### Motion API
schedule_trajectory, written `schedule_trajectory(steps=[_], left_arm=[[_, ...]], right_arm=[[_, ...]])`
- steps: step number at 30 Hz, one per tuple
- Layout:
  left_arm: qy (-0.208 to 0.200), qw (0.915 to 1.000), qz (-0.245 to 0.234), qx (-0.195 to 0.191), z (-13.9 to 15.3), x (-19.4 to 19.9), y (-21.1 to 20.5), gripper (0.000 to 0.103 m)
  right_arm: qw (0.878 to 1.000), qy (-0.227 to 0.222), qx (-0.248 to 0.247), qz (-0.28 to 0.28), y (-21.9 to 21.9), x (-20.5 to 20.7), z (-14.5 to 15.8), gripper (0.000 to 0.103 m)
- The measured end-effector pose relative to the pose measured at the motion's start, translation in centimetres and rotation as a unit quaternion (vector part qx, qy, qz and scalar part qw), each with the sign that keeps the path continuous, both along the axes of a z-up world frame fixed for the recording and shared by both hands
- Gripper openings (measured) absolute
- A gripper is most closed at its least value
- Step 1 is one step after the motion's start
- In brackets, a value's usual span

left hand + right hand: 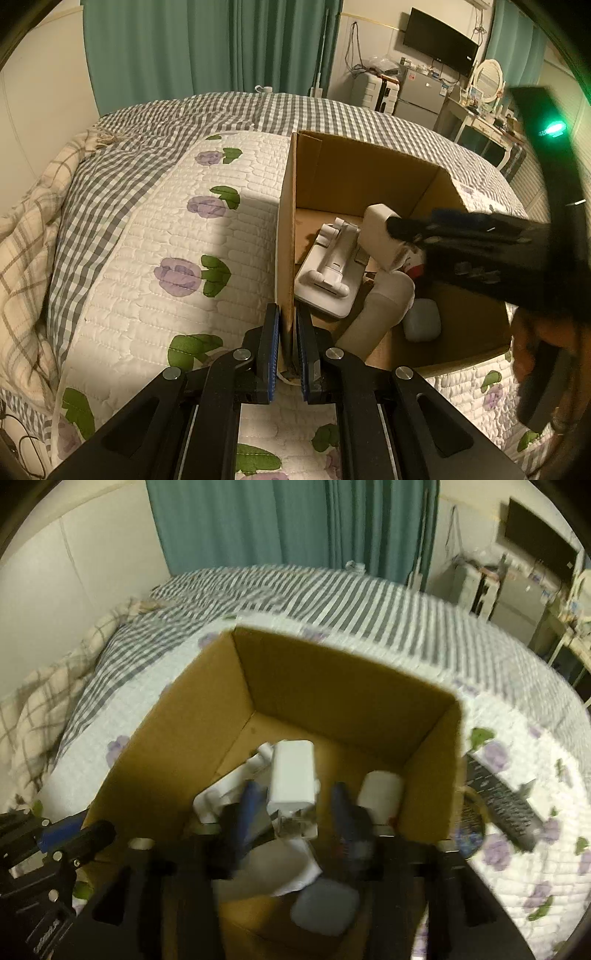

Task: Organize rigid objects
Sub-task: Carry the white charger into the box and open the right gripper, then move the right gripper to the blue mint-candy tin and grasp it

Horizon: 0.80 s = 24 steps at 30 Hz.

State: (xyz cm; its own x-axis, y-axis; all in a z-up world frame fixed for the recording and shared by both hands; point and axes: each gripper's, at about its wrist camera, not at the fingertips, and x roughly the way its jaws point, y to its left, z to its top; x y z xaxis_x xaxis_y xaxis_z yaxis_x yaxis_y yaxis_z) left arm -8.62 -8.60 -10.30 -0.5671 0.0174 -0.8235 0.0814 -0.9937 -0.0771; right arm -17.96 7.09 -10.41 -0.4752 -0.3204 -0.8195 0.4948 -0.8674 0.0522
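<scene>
L wrist view:
Left tool (pixel 287 347): pressed together on the near left wall of the open brown cardboard box (pixel 354 177), one pad inside, one outside.
Box: sits on the white quilted bed cover w/ purple flowers (pixel 147 258).
Inside box: white folding phone stand (pixel 332 266) flat on the floor by the left wall; beige cylinder (pixel 380 310) lying nr the front; small pale rounded case (pixel 423 319) just beside it.
Right tool (pixel 410 227): reaches in from the right, over the box; white rectangular charger block (pixel 380 236) at its tips.

R wrist view (blurred):
Right tool (pixel 295 805): spread, blue pads either side of the charger block (pixel 293 779); block looks loose btwn them, prob. not pinched.
Box (pixel 332 679): charger is above its floor, phone stand (pixel 225 786) to the left, cylinder (pixel 380 794) to the right, rounded case (pixel 325 904) nearest the camera.
Outside box: black remote control (pixel 506 805) on the cover to the right.
Left tool (pixel 70 838): at the box's near left corner.
</scene>
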Motion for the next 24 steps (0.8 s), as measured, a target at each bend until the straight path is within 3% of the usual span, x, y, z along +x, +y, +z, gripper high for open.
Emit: schedule_trajectory(steps=[4,13,18,24], left_arm=[[-0.001,1.0,0.0,-0.001,0.0,0.0,0.0,0.008],[-0.003,0.9999,0.002,-0.012,0.0,-0.1,0.1,0.008],[-0.004,0.9998,0.004,-0.017,0.0,-0.1,0.3,0.008],[-0.005,0.9997,0.004,-0.022,0.0,-0.1,0.4,0.008]], right_arm=[[0.999,0.036,-0.022,-0.003,1.8,1.0,3.2,0.066],[0.986,0.156,0.027,-0.048,8.0,3.9,8.8,0.093],[0.977,0.186,0.059,-0.09,12.5,5.3,9.0,0.099],[0.975,0.173,0.089,-0.112,16.1,5.4,6.1,0.101]])
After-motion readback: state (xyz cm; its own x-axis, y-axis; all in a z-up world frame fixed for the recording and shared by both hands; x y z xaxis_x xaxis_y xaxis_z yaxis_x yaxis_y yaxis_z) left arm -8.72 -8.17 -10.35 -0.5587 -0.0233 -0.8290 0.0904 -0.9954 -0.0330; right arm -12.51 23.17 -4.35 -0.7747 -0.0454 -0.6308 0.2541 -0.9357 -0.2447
